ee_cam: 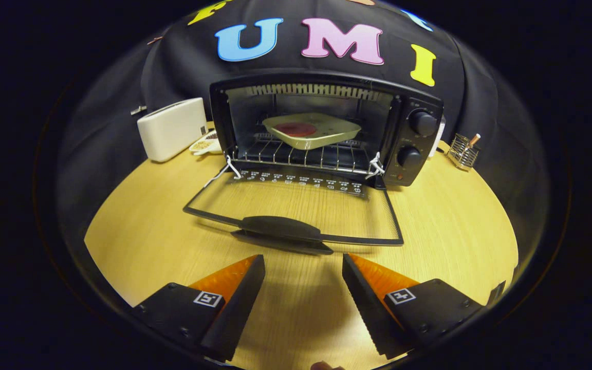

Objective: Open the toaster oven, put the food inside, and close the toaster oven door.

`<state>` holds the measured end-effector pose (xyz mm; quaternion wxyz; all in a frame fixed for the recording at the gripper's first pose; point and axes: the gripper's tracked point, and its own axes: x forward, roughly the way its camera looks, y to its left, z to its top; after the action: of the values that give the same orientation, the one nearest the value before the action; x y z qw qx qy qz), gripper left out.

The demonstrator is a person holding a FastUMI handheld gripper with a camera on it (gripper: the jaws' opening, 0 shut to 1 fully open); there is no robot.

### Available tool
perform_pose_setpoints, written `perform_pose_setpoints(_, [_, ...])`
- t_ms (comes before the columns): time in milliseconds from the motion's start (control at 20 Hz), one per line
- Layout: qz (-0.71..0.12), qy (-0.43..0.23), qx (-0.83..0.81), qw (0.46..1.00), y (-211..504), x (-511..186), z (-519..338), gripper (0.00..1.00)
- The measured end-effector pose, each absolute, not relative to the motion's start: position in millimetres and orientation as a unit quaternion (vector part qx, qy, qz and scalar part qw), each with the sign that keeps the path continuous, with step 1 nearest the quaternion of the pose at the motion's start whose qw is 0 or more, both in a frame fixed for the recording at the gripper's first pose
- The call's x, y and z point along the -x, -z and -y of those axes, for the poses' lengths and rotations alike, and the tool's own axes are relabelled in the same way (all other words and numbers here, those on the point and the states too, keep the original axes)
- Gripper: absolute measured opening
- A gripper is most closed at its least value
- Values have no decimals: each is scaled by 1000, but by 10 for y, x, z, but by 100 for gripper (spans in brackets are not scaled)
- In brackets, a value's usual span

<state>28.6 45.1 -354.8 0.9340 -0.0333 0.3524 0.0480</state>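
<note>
Tool spread wide, holding nothing — the food tray already sits on the toaster oven rack. Its door lies flat on the counter; a glancing lift at the handle could slip — or shove the oven back.

Round wooden table, toaster oven, white toaster, small dish, wire holder

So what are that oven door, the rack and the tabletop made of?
Oven door: looks like clear glass in a dark frame, since the table's grain shows through it. Rack: thin shiny wire, likely metal. Table: pale wood-grain surface, possibly laminate. The open gripper holds nothing.
</note>
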Motion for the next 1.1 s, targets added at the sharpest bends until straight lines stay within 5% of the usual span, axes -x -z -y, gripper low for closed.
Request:
perform_pose_setpoints(450, [-337, -66, 39, 938, 3425, -457, -429, 100])
perform_pose_setpoints(1100, [-119, -71, 19, 990, 940, -1334, -308, 100])
